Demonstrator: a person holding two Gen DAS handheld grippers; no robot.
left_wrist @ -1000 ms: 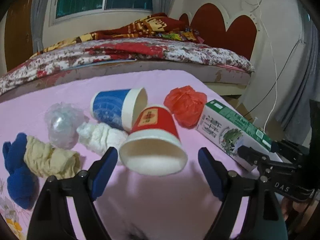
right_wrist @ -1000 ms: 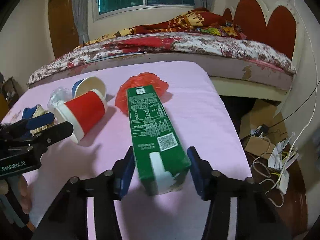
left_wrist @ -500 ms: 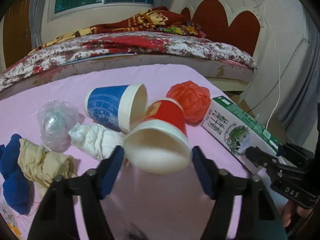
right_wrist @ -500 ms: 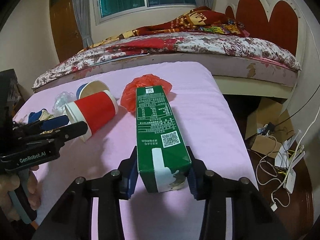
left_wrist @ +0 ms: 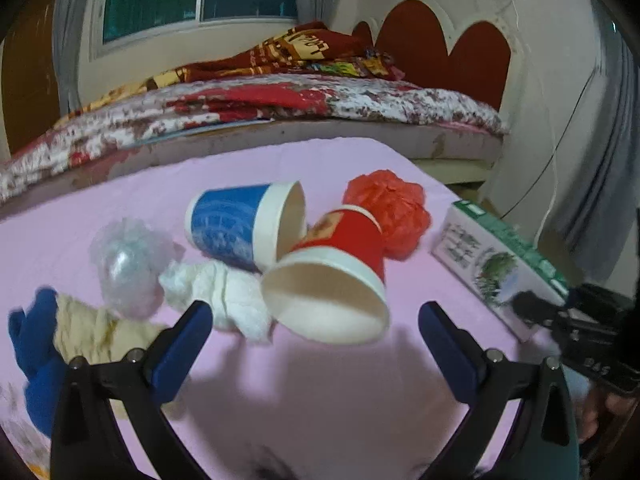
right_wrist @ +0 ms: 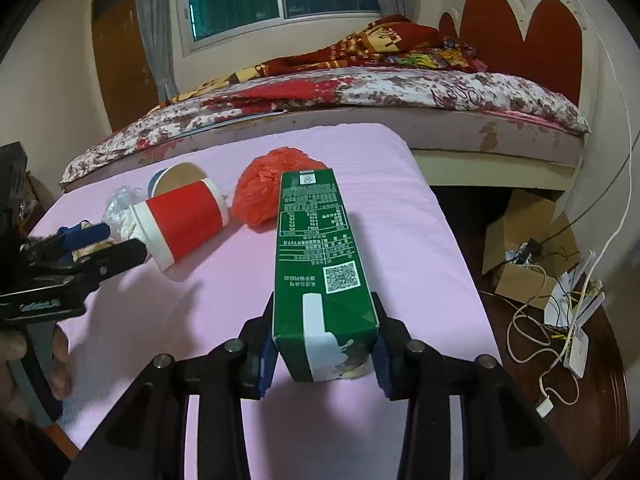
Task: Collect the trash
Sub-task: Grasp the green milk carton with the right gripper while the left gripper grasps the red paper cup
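A red paper cup (left_wrist: 344, 240) lies on its side on the pink table cover (left_wrist: 320, 380), mouth towards me. My left gripper (left_wrist: 316, 312) stands just before it, its jaws opening wide and touching nothing. A blue paper cup (left_wrist: 228, 224), a crumpled red plastic bag (left_wrist: 388, 208), a white tissue wad (left_wrist: 224, 292) and a clear plastic wad (left_wrist: 128, 264) lie around the red cup. My right gripper (right_wrist: 324, 340) is closing on the near end of a green carton (right_wrist: 312, 240), both pads against its sides.
Beige cloth (left_wrist: 84, 328) and blue cloth (left_wrist: 36, 360) lie at the table's left. A bed (right_wrist: 360, 92) runs behind the table. Past the table's right edge, a cardboard box (right_wrist: 520, 240) and loose cables (right_wrist: 560, 320) sit on the floor.
The left jaws narrowed around the red cup's mouth, then sprang wide again; the cup still lies on the table. The right jaws closed in from either side onto the carton.
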